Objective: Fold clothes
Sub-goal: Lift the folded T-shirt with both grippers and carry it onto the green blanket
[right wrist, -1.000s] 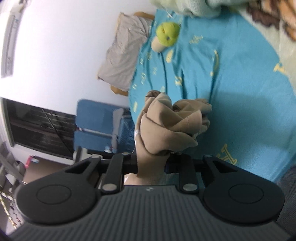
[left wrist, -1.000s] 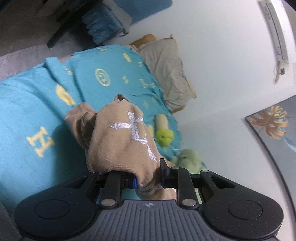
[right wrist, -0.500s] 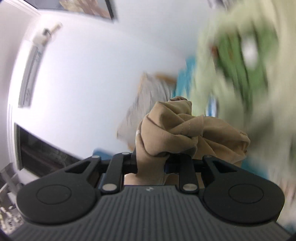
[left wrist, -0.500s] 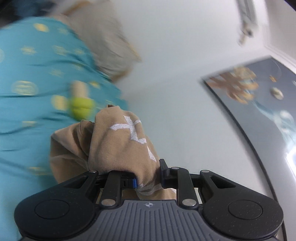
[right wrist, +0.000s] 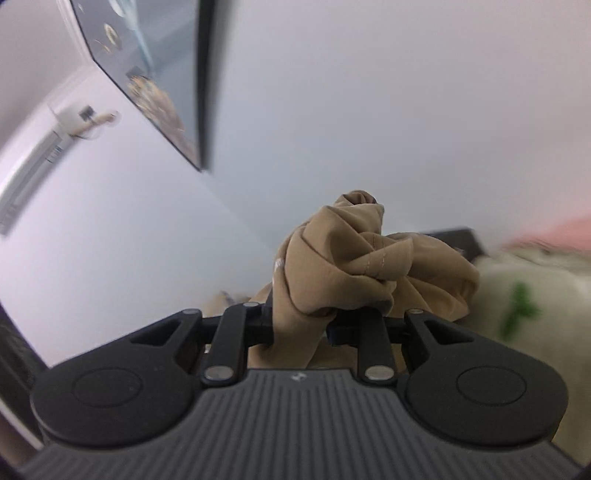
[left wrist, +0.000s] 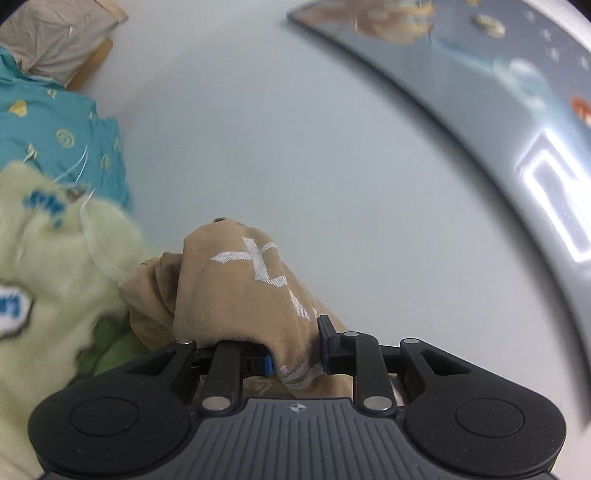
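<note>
A tan garment [left wrist: 236,288] with white embroidered marks is bunched up in my left gripper [left wrist: 295,360], which is shut on it. In the right wrist view the same tan garment [right wrist: 351,266] is crumpled in folds, and my right gripper [right wrist: 301,330] is shut on it. Both grippers are raised and point at the white wall, so the garment hangs off the bed. The lower part of the cloth is hidden behind the gripper bodies.
A pale green fleece item [left wrist: 55,266] lies at the left on the teal bedsheet [left wrist: 55,136], with a grey pillow [left wrist: 55,33] behind. The fleece [right wrist: 524,299] also shows at the right. A framed picture [left wrist: 498,81] and an air conditioner [right wrist: 26,184] hang on the wall.
Both grippers have swung up from the bed toward the wall, carrying the tan garment. The bed has dropped out of most of both views. The grips on the cloth are unchanged.
</note>
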Demonstrator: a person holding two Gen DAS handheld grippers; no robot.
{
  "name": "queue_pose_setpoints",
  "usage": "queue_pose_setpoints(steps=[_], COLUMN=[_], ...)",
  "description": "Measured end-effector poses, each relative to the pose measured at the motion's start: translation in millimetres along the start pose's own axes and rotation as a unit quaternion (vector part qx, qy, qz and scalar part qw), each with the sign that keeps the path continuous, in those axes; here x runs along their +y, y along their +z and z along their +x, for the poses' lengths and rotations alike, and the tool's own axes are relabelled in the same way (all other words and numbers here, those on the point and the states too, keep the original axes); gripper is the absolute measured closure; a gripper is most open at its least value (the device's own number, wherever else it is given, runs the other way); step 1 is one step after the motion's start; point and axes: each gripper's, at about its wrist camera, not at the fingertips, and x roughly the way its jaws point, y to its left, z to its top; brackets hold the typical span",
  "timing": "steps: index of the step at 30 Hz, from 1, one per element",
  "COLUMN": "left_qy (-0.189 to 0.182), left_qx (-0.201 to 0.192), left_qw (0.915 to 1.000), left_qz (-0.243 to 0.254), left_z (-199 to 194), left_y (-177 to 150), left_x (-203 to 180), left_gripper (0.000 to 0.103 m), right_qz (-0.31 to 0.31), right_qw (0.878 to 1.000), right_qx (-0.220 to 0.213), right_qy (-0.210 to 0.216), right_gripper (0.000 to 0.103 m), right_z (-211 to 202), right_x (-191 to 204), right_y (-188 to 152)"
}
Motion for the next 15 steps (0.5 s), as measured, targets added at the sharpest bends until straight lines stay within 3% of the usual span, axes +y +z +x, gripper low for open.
queue_pose_setpoints(steps=[3,7,10,13,15], left_qy=[0.003,0.029,0.060,0.081,0.108], left_qx=[0.029,0.051,0.071,0.078,0.089], left_qw=[0.9992,0.9975,0.9953,0.9936,0.9897], left_qz=[-0.029,-0.041,-0.027,0.009,0.029], left_z=[-8.6,-23.8,-24.2,-26.0,-26.8], left_y=[-37.2,-84.1,-101.7,-97.0,-91.5], left_x=[41.9,82.4,100.8,99.8,86.3], left_gripper=[0.079,0.076,0.066,0.059,0.042], right_qz=[0.001,0.048,0.062,0.080,0.085], right_qw=[0.999,0.993,0.990,0.988,0.985], right_qx=[0.028,0.074,0.085,0.089,0.106], right_qy=[-0.035,-0.073,-0.092,-0.096,-0.109], right_gripper=[0.077,0.077,0.075,0.070,0.067], right_z=[-2.6,-13.8,-22.0,-24.1,-25.3], right_x=[-21.4,-50.1,-72.3,-87.6,-84.9], right_y=[-42.7,-98.3,-133.7,-143.4,-138.7])
